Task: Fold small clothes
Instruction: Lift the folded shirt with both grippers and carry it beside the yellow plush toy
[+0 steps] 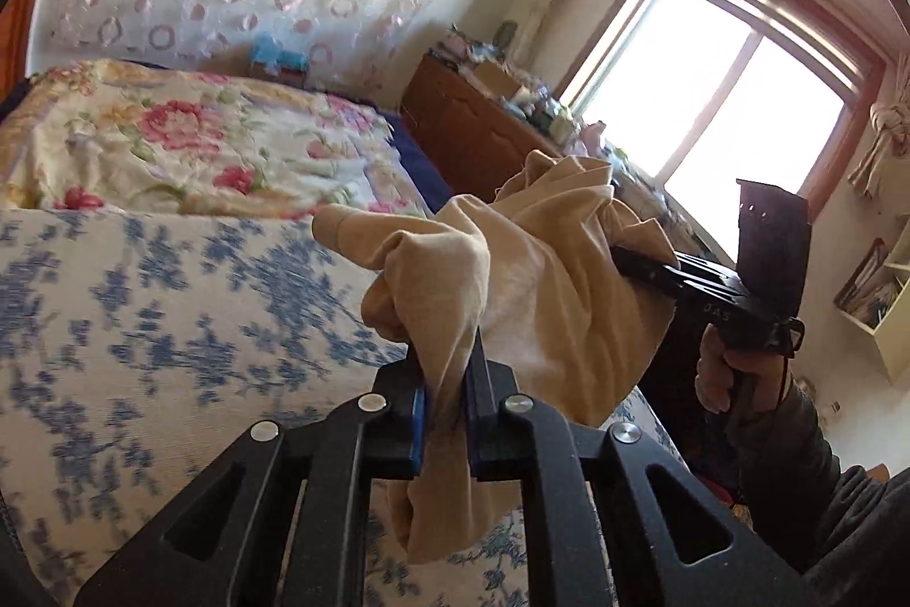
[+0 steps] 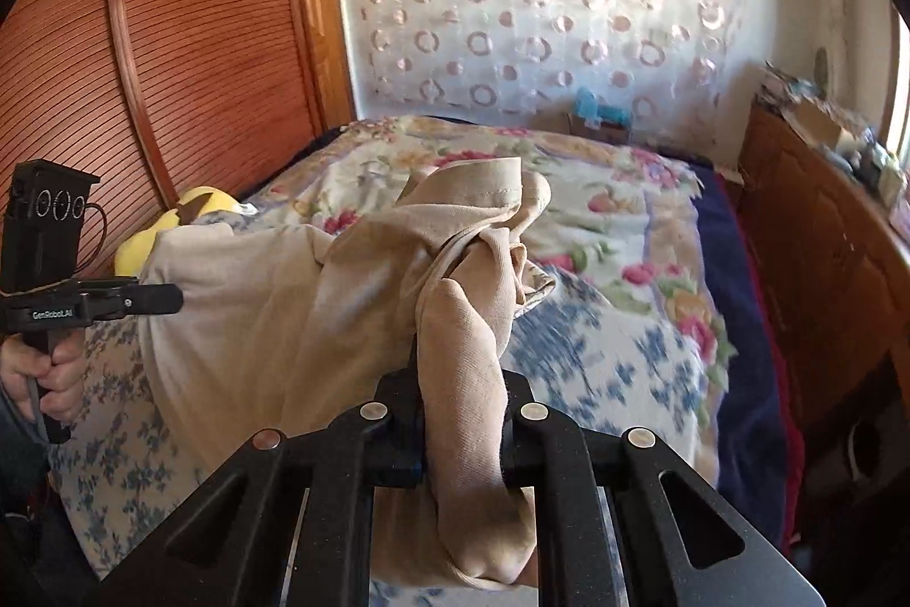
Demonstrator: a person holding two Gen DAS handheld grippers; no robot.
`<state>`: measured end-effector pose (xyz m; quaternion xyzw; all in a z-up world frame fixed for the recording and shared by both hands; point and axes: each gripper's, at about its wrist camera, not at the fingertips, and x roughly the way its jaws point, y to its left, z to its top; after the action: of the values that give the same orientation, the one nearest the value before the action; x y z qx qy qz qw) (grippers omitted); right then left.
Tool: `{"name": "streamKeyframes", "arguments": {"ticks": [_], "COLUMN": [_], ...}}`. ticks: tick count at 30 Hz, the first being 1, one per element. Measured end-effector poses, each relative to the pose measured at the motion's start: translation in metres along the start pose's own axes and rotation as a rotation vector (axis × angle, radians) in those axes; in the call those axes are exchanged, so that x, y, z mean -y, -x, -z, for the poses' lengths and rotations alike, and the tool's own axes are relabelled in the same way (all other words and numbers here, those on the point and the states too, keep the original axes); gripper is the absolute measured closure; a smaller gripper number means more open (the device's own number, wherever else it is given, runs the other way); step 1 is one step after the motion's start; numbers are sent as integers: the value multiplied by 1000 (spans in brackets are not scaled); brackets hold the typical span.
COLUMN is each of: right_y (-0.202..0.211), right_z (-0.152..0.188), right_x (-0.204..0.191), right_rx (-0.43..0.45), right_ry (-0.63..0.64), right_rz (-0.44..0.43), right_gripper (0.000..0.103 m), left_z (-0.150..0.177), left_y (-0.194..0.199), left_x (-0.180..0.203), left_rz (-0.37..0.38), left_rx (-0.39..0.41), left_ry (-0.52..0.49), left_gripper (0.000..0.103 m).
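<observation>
A small beige garment [image 1: 512, 265] hangs bunched in the air above the bed, held at both ends. My left gripper [image 1: 446, 379] is shut on one bunched end of it. My right gripper [image 2: 460, 379] is shut on the other end, and the beige garment [image 2: 273, 311] stretches leftward from it to the left gripper [image 2: 165, 298]. In the left wrist view the right gripper [image 1: 637, 260] reaches in from the right, its tips buried in the cloth. The garment's shape and its edges are hidden in the folds.
The bed has a blue-and-white floral cover [image 1: 142, 322] in front and a pink floral quilt [image 2: 597, 186] behind. A yellow plush toy [image 2: 170, 226] lies by the wooden louvred wardrobe [image 2: 142, 66]. A cluttered wooden dresser [image 2: 824, 209] stands right of the bed, under a window [image 1: 728, 106].
</observation>
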<state>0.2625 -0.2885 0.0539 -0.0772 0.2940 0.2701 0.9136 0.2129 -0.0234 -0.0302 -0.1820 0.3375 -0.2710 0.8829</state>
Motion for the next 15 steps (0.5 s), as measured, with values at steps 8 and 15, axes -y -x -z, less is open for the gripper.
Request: {"name": "streamKeyframes", "arguments": {"ticks": [8,15], "right_y": [-70,-174], "right_z": [-69,-130], "right_x": [-75,-170], "right_rx": [26,-12], "right_ry": [221,471], "right_rz": [-124,-192], "right_gripper": [89,89], "left_z": [20,54], "left_y": [90,139], "left_x": [-58,-122], "left_rz": [-223,-404], "left_rx": [182,252], "left_ry": [67,201], "left_gripper": [92,92]}}
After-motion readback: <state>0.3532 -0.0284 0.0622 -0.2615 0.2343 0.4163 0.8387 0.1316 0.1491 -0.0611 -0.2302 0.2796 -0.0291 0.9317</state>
